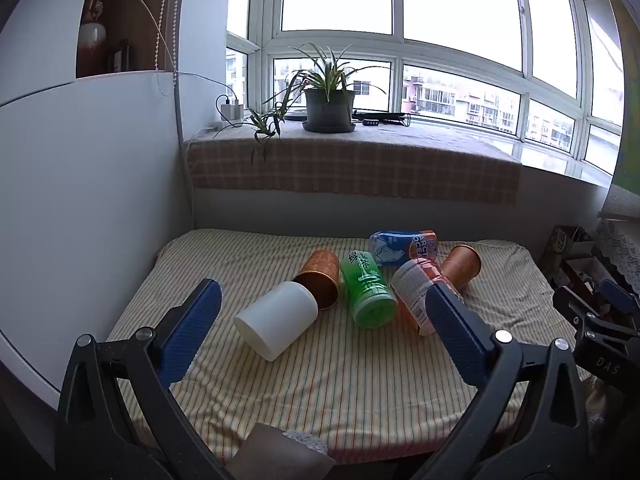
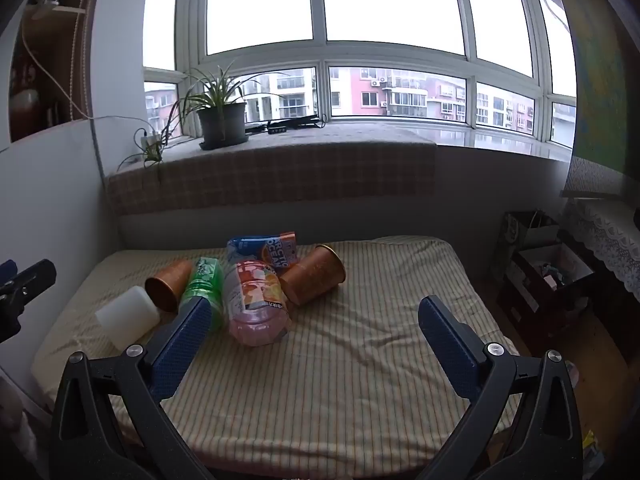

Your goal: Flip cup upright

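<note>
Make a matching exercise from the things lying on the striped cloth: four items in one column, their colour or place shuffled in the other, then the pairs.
Items:
1. plain cup
2. tea bottle
3. Arctic Ocean bottle
4. right copper cup

Descriptions:
A. green
B. white, leftmost
C. open mouth facing right
D. farthest back, blue and orange

Pairs: 1-B, 2-A, 3-D, 4-C

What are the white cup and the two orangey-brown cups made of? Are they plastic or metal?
The white cup looks like matte plastic: smooth, slightly see-through, no shine. The two copper-colored cups have a metallic sheen and a bright thin rim, so they may be metal, or paper or plastic with a shiny printed coat. The pictures cannot settle which.
</note>
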The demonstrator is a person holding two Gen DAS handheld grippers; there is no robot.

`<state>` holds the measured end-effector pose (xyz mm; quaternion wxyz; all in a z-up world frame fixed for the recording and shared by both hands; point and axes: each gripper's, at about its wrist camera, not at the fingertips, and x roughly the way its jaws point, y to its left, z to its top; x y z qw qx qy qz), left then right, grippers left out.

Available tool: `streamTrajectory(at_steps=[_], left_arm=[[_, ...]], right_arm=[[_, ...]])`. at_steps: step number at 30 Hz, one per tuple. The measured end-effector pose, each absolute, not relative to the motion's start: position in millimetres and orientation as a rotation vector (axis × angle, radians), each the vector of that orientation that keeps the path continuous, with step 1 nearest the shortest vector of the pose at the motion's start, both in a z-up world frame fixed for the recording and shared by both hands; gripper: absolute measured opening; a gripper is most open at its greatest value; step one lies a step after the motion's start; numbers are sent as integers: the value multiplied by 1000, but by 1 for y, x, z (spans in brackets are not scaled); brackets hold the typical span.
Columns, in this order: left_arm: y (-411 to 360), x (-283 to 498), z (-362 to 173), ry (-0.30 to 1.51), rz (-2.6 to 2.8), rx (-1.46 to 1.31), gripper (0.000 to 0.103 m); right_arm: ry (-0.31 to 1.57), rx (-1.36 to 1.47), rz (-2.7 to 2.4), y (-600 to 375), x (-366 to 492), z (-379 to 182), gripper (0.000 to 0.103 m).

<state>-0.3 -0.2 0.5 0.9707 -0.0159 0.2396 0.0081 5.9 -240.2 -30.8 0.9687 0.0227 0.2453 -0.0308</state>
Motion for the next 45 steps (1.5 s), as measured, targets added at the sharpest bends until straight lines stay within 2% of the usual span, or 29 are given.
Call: streamTrajectory(at_steps=[45], left_arm=[[11, 3, -12, 498, 28, -63, 103]], right_arm=[[420, 50, -109, -239, 10, -15, 102]])
